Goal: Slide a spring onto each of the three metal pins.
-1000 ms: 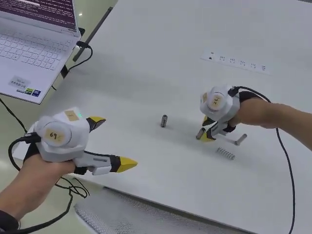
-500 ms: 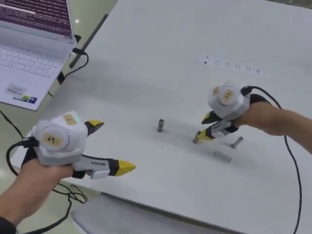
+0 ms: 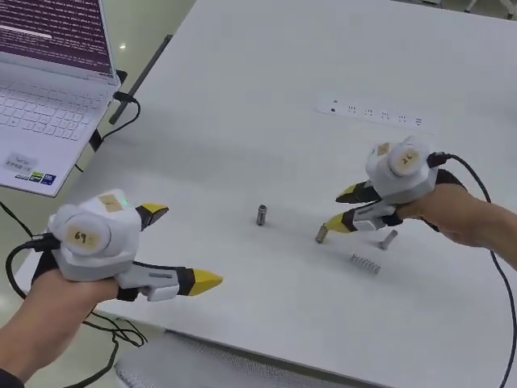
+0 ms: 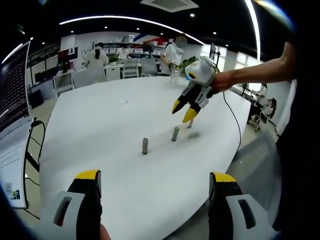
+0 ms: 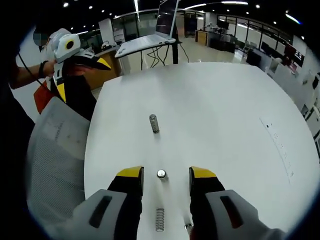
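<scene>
On the white table [image 3: 242,105] a short metal pin [image 3: 262,214] stands upright and looks wrapped in a spring. A second, bare pin [image 3: 321,234] stands to its right, and a third pin [image 3: 388,239] lies on its side. A loose spring [image 3: 365,263] lies just in front of them. My right gripper [image 3: 341,210] is open, its lower fingertip close beside the bare pin. In the right gripper view that pin [image 5: 161,174] stands between the jaws of the gripper [image 5: 166,173], untouched, with the spring [image 5: 159,219] below. My left gripper [image 3: 179,246] hovers open and empty at the near left edge.
An open laptop [image 3: 48,89] sits off the table's upper left, with a black cable [image 3: 133,101] beside it. A white power strip [image 3: 376,115] lies flat at the back right. A mesh chair back [image 3: 161,372] is under the near edge. People stand far off in the left gripper view.
My right gripper has swung from above the bare pin to a lower, sideways pose with its body further right. The left gripper has hardly moved. The head camera has shifted.
</scene>
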Demonstrator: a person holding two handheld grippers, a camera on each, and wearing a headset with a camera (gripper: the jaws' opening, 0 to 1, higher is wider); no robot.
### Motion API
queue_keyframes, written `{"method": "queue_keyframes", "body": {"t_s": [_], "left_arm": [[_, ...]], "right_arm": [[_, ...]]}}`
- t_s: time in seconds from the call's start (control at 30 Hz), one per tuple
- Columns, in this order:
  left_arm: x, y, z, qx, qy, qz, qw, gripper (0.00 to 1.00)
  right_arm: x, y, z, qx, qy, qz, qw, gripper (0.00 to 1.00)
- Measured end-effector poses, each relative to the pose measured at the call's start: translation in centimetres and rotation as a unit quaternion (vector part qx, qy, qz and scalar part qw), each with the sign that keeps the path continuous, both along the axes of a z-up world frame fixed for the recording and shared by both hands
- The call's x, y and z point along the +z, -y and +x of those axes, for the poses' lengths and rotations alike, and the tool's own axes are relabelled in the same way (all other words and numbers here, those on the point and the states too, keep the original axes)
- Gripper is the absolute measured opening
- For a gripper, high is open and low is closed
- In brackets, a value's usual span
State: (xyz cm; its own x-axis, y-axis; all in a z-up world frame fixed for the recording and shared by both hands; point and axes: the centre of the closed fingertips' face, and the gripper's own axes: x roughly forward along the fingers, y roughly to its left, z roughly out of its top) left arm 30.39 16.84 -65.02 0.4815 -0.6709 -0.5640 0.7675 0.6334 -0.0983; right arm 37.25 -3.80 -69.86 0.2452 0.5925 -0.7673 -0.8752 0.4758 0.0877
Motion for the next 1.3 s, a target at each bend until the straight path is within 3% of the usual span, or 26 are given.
{"method": "queue_keyframes", "body": {"t_s": [0.27, 0.8, 1.3], "left_arm": [[0.2, 0.2, 0.3, -0.003, 0.003, 0.0, 1.0, 0.86], [1.1, 0.8, 0.6, -0.009, 0.009, 0.002, 0.9999, 0.86], [1.3, 1.7, 0.8, -0.019, 0.01, 0.002, 0.9998, 0.86]], "right_arm": [[1.0, 1.1, -0.8, -0.033, 0.009, 0.03, 0.999, 0.41], [2.7, 3.4, -2.9, -0.078, 0.036, 0.046, 0.9953, 0.5], [3.8, 6.2, -5.6, -0.137, 0.048, 0.071, 0.9868, 0.54]]}}
